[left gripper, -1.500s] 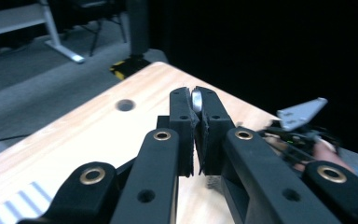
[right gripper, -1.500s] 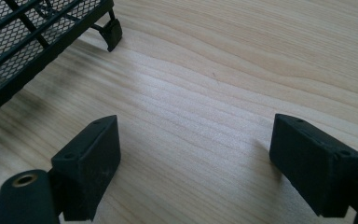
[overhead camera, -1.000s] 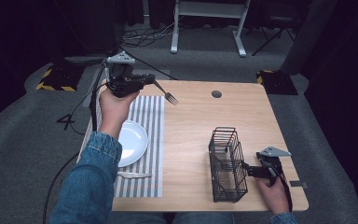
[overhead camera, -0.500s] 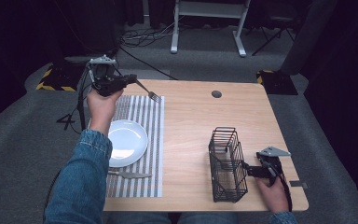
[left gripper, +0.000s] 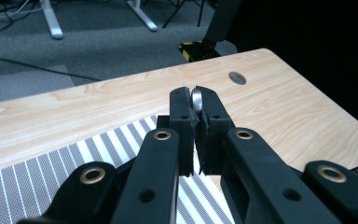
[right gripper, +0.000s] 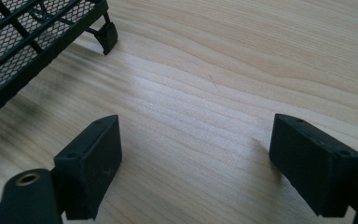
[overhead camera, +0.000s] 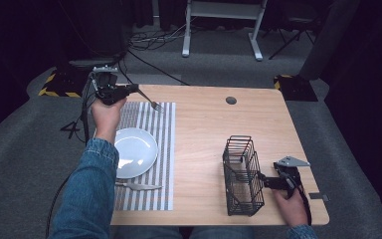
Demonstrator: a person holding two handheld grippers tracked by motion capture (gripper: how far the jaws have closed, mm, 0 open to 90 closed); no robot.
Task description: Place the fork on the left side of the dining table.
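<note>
Wood tabletop (overhead camera: 204, 144), pale and mostly bare through the middle, so that's where the open room is. Left gripper (overhead camera: 132, 89) sits up at about 10 o'clock, right over the far left corner, jaws clenched on a fork (overhead camera: 151, 103). The fork sticks out toward 3 o'clock, tines above the far edge of the striped mat (overhead camera: 161, 149). In the left gripper view the metal handle (left gripper: 196, 99) is pinched tight between the pads, mat stripes just below.

Plate (overhead camera: 135, 152) lies on the mat's left half, at roughly 8 o'clock, overhanging the mat's left edge a bit. Knife (overhead camera: 138, 186) lies flat on the mat near the plate, closer to the front edge.

Wire basket (overhead camera: 242, 174) stands at about 4 o'clock, close to the front edge. Right gripper (overhead camera: 264, 181) is just beside the basket's right side, low on the table near the right front corner, jaws spread wide with nothing between them; in the right gripper view it's bare wood between the pads and a basket foot (right gripper: 106, 35) off at 11 o'clock.

Small round hole (overhead camera: 231, 100) near the far edge. Grey carpet all around, with a white desk frame (overhead camera: 219, 25) and cables beyond the far side.
</note>
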